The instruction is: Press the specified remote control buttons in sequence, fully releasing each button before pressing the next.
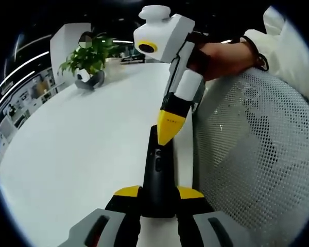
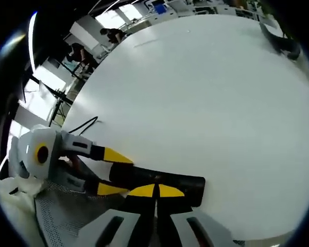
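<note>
Left claw (image 1: 158, 198) grips the remote (image 1: 157, 175) — lying lengthwise straight ahead — right claw (image 2: 155, 191) clenched, tip touching its buttons.

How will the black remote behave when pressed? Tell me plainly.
The black remote looks rigid, so it should not flex. The left hand-held gripper clamps one end, probably steadying it. The right hand-held gripper, pressing with closed tips, might tilt the free end.
</note>
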Available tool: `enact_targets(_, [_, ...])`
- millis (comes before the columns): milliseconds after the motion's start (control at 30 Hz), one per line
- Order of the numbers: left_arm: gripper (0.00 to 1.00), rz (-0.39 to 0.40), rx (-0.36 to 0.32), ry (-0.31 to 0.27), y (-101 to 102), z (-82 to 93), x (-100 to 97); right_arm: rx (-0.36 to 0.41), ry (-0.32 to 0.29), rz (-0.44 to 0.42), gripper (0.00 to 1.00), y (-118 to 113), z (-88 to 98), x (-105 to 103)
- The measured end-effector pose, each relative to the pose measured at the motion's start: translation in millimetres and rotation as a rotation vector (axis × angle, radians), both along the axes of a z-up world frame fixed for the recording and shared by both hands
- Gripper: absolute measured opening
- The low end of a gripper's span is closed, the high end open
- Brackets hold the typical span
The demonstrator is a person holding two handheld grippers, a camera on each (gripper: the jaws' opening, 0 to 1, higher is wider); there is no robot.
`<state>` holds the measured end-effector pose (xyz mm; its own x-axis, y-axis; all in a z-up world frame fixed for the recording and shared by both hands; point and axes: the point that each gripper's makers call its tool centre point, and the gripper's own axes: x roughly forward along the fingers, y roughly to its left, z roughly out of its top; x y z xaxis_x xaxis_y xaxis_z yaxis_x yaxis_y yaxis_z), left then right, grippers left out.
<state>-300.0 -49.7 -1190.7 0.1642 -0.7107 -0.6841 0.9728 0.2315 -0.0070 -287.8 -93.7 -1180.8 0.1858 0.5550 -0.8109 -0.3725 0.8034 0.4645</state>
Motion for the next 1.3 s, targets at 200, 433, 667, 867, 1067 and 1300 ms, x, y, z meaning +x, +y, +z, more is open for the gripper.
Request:
enact_targets(200, [0.25,-0.001,-0.001,0.0,0.4,0.2,0.1,-0.008,-0.003,0.008,0.0,0.1,-0.7,-0.9])
enact_targets(433, [0.25,-0.003,-0.002,0.001,0.7,0.2,-0.1,0.023,0.019,-0.035,0.0,-0.8,-1.2,0.5])
enact_targets(667, [0.25,-0.002,0.0,0.003,1.4,0.3,0.0,0.028,0.006,-0.059,0.0,-1.6,-2.3,3.5])
enact_targets(867, [0.25,-0.003,0.0,0.002,1.6,0.4,0.3,0.051,0.027,-0.09,0.0,-1.7,-1.0,4.0])
enact_targets(1067, [0.25,-0.002,-0.002,0.001,1.2,0.7,0.1,0.071,0.1,-0.142,0.0,-3.7,0.9,1.4])
enact_targets(1300, [0.25,-0.002,-0.004,0.002,1.3,0.4,-0.4,0.0,0.088,-0.088,0.0,-7.8,-0.1,-3.2])
